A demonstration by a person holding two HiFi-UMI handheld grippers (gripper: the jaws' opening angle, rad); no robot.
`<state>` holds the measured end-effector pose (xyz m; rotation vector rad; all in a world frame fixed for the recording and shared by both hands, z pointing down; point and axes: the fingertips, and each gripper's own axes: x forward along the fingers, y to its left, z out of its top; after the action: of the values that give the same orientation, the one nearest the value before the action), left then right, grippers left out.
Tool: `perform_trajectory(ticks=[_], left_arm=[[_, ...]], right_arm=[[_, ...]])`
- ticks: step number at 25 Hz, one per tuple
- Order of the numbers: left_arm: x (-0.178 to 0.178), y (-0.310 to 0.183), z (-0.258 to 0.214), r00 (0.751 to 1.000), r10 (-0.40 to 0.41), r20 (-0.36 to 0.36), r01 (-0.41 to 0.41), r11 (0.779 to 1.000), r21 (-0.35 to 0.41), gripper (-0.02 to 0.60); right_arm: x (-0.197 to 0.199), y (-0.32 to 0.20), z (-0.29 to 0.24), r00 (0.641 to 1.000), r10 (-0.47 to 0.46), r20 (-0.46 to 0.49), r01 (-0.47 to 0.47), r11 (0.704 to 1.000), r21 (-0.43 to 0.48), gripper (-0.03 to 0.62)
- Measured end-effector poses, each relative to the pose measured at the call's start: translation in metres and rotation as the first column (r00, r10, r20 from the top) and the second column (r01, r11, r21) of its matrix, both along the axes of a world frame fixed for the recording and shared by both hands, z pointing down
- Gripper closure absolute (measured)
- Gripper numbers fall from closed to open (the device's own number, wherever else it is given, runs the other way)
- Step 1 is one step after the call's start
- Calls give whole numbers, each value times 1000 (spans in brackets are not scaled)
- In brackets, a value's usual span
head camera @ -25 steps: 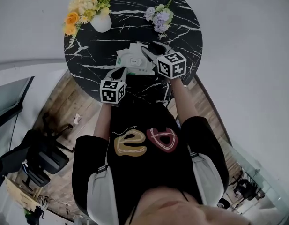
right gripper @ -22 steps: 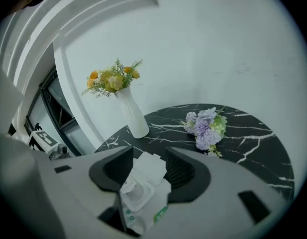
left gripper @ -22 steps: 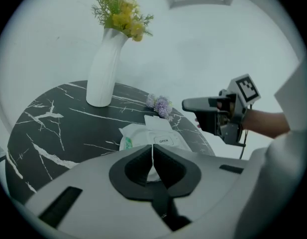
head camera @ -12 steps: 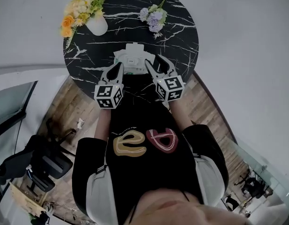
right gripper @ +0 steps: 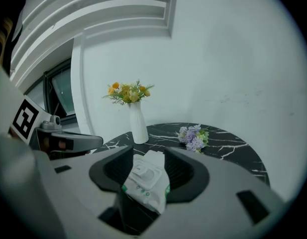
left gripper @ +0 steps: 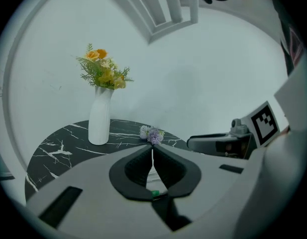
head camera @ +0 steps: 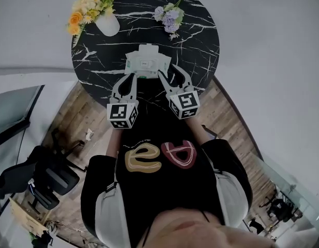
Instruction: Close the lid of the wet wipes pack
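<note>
The wet wipes pack (head camera: 145, 64) lies flat on the round black marble table (head camera: 200, 45), white with green print, and its lid looks flat against the top. Both grippers hang at the table's near edge, short of the pack and apart from it. My left gripper (head camera: 128, 78) is shut, its tips meeting with nothing between them (left gripper: 152, 154). My right gripper (head camera: 172, 73) stands open; in the right gripper view the pack (right gripper: 145, 182) shows on the table beyond the jaws' gap (right gripper: 148, 152).
A white vase of yellow and orange flowers (head camera: 108, 22) stands at the table's far left. A small purple flower bunch (head camera: 169, 16) lies at the far middle. Wooden floor and a black chair (head camera: 45, 174) are below left.
Both grippers have drawn back from the pack toward the person. A second ago the right gripper was over the pack; now the pack lies alone.
</note>
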<state>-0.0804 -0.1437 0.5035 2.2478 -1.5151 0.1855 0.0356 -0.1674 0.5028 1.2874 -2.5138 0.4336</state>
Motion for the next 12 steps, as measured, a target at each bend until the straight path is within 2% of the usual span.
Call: perform_trajectory(ticks=[3, 9, 12], left_arm=[[-1, -1, -9, 1000, -24, -17, 24, 1000, 16, 561], [2, -1, -25, 999, -33, 10, 32, 997, 69, 561], [9, 0, -26, 1000, -22, 20, 20, 997, 75, 561]], right_arm=[[1, 4, -6, 1000, -5, 4, 5, 1000, 30, 404], [5, 10, -12, 1000, -6, -16, 7, 998, 67, 553], [7, 12, -12, 1000, -12, -22, 13, 997, 70, 582]])
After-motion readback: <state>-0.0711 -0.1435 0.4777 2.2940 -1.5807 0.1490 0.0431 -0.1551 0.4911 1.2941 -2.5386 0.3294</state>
